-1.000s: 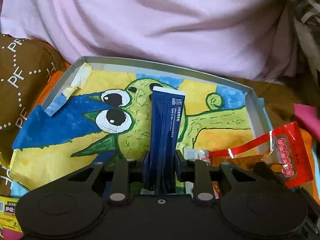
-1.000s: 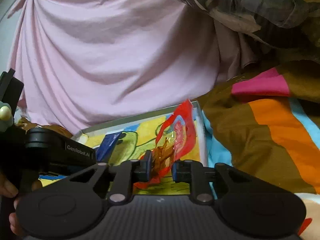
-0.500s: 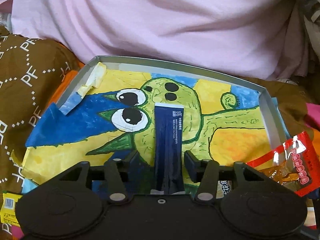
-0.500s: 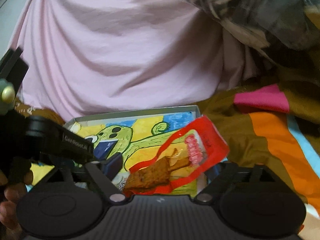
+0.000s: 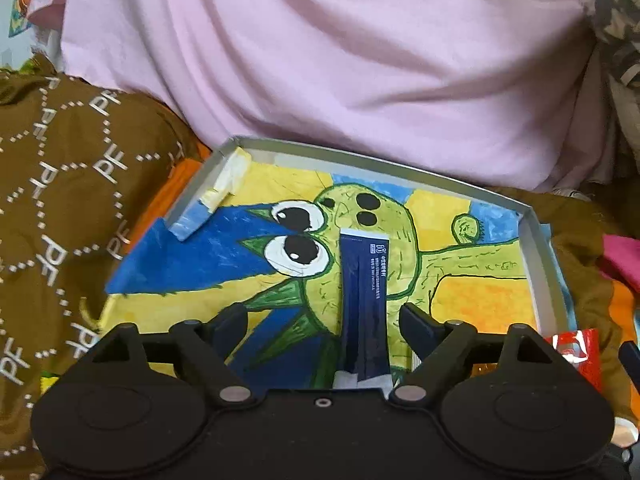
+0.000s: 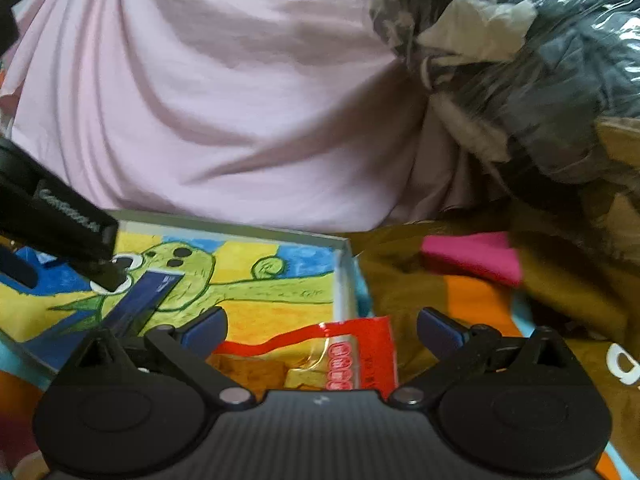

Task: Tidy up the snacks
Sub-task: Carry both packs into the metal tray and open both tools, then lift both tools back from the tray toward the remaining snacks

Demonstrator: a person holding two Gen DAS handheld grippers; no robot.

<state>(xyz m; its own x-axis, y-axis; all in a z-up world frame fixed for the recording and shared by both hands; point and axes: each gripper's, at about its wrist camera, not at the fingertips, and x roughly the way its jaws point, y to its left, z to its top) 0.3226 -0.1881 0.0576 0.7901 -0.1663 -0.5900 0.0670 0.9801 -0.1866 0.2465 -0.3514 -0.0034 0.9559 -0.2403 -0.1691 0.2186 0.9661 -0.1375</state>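
left gripper [image 5: 324,320] jaws just opened wide, blue sachet [image 5: 363,304] lying loose between them in tray [image 5: 544,276], right gripper [image 6: 322,326] likewise wide, red packet [image 6: 356,350] released

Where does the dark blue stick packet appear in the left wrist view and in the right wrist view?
Left wrist view: dark blue stick packet at lower centre, lying upright on the painted tray.
Right wrist view: same packet at lower left, slanted.
Shared landmark: the green cartoon creature under it.
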